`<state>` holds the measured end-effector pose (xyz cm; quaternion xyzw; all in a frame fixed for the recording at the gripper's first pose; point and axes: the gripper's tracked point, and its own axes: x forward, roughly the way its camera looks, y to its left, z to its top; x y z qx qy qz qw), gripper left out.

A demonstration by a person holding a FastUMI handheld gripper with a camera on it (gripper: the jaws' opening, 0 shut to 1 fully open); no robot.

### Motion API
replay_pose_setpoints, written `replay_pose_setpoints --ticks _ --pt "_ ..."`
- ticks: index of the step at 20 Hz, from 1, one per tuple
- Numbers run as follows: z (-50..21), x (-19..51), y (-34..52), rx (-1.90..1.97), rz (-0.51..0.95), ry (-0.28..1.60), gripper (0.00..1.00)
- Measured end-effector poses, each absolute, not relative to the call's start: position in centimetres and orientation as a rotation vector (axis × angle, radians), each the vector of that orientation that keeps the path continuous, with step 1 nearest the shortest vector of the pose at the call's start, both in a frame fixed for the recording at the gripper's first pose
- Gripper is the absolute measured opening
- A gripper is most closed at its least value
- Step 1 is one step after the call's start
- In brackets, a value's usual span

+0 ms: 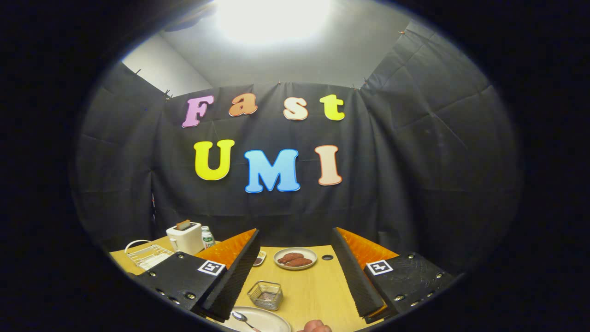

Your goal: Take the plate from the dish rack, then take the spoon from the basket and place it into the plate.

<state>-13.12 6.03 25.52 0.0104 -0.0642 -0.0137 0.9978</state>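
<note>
Gripper (pixel 295 276) fingers wide apart, holding nothing. Spoon (pixel 243 319) lies in plate (pixel 267 319) on counter (pixel 313 290), between fingers, near basket (pixel 266 295). Likely light, stiff, slippery metal; thin handle best hold. Plate likely fragile.

Tongs (pixel 295 272) gape empty above the table; spoon (pixel 242 318) lies in plate (pixel 267 319)

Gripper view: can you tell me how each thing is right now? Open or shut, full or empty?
Gripper: fingers open, holding nothing.
Round white plate near the fingers: flat on the wooden table, metal spoon lying in it.
Small wire basket: upright, empty.
White wire dish rack: no plate in it.
White toaster: toast sticking up.
Far white plate: brown food on it.
</note>
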Motion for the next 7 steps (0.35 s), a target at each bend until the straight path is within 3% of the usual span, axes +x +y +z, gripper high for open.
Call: replay_pose_setpoints --ticks 7 --pt "23.9 -11.5 3.6 0.029 -0.042 -0.109 0.96"
